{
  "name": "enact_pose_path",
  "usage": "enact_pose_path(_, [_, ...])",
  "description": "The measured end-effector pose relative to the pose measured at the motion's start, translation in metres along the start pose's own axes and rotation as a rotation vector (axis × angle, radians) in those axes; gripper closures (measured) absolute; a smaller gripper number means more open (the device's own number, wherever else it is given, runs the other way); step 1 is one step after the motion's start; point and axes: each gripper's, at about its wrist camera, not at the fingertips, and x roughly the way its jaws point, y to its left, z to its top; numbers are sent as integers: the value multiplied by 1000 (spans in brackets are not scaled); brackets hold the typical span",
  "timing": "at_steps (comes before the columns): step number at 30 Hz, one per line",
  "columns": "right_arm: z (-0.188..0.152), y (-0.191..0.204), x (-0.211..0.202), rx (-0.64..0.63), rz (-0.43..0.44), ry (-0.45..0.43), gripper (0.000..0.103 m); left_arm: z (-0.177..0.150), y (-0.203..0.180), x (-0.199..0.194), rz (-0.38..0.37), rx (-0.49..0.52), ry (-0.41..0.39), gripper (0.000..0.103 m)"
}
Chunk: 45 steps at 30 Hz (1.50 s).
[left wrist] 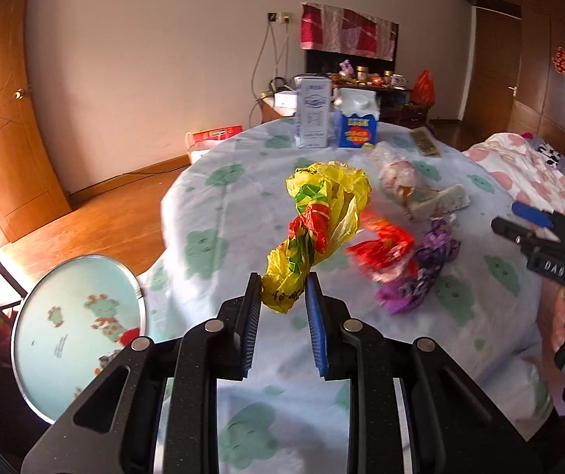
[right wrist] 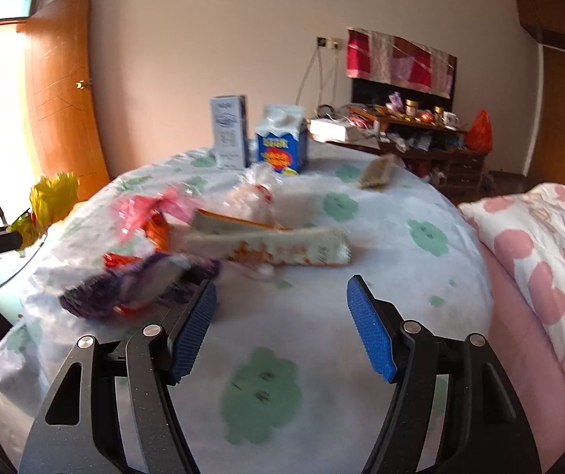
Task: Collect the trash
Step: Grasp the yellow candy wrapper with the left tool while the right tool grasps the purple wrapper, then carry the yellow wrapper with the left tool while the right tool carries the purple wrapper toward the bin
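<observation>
While the bed (right wrist: 420, 213) with its cloud-print sheet carries most of the litter, the left gripper (left wrist: 283, 290) hangs above its near edge, pads pinched on the lower end of a crumpled yellow plastic bag (left wrist: 318, 233) lifted clear of the sheet. Beside the bed's left edge stands a round pale-blue bin (left wrist: 77, 331). The right gripper (right wrist: 282, 296) hovers over the sheet with jaws wide apart and empty, a purple wrapper (right wrist: 136, 288) just beside its left pad.

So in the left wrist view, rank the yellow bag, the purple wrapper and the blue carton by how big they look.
1. yellow bag, though nearest the camera
2. purple wrapper
3. blue carton, though farthest away
</observation>
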Motion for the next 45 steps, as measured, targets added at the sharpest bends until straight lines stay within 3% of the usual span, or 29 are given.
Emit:
enact_pose_path(7, [23, 33, 20, -48, 43, -5, 35, -25, 41, 0, 70, -43, 48, 80])
enact_pose_path(12, [24, 49, 37, -78, 109, 86, 35, -33, 57, 0, 85, -67, 63, 80])
enact_pose_path(18, [11, 51, 40, -99, 170, 175, 55, -36, 65, -2, 86, -82, 65, 80])
enact_pose_path(25, [-2, 50, 47, -82, 190, 221, 64, -37, 68, -5, 91, -92, 62, 80])
enact_pose_path(33, [0, 47, 37, -38, 249, 191, 87, -36, 74, -8, 101, -104, 58, 80])
enact_pose_path(45, [39, 60, 13, -30, 269, 50, 92, -31, 91, -22, 166, -134, 20, 80])
